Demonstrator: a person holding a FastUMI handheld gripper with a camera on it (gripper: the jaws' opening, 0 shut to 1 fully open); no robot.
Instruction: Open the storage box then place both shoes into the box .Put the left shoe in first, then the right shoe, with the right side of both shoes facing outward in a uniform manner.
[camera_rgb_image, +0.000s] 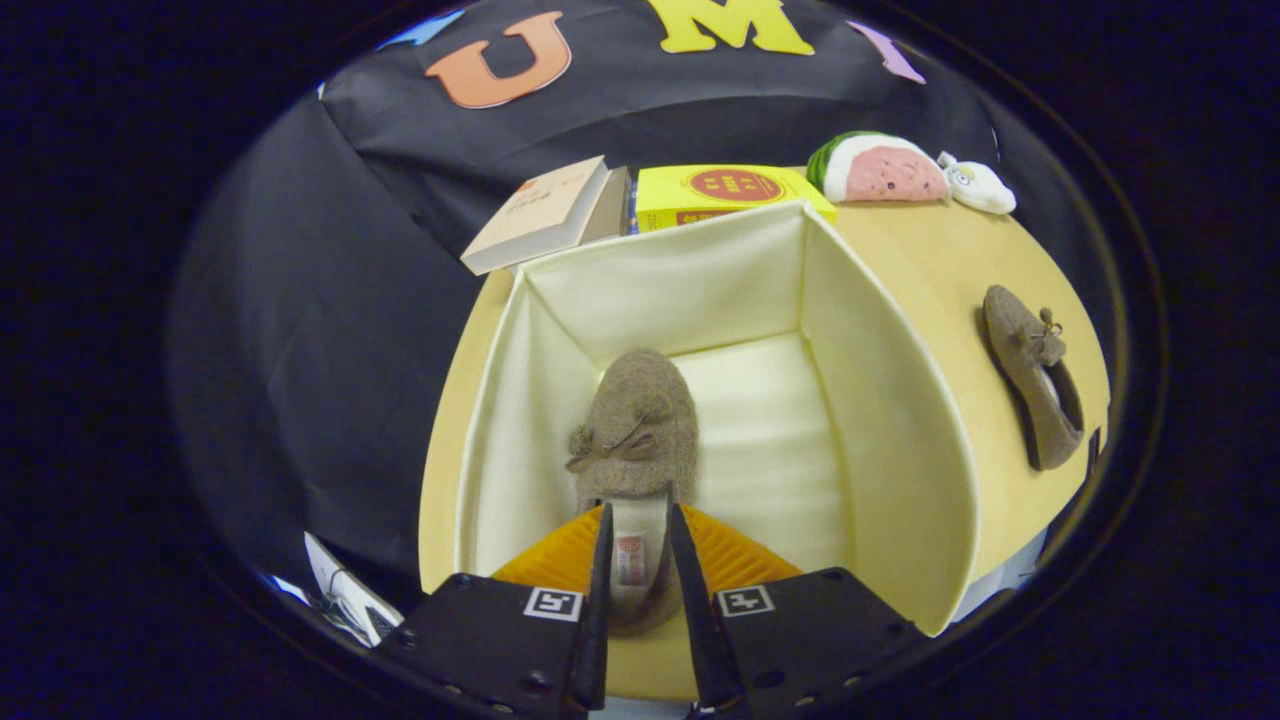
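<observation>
Two brown felt shoes are in sight, one inside the box and one out on the table. The first shoe (637, 430) lies in the open storage box (880, 400), close to the box's left wall, its toe pointing toward the back wall and its heel end reaching back between the gripper's fingers. A small bow sits on its upper, and the pale lining with a label shows at the heel opening. The gripper (640, 525) has its two fingers standing on either side of that heel, set narrow, with the shoe's heel part pinched between them as far as can be seen. The box is cream-coloured inside, with tall walls at left, back and right, and bare floor to the right of the shoe.

The second shoe (1035, 390) lies on the yellow table (940, 270), well apart from the box, near the table's right edge, with its bow showing and its opening turned toward the near end.

Along the table's far edge, behind the box, a book (540, 215) leans at the left, a yellow carton (725, 190) stands beside it, and a watermelon-slice plush (880, 170) lies with a small white plush toy (980, 187) toward the far right corner.
</observation>
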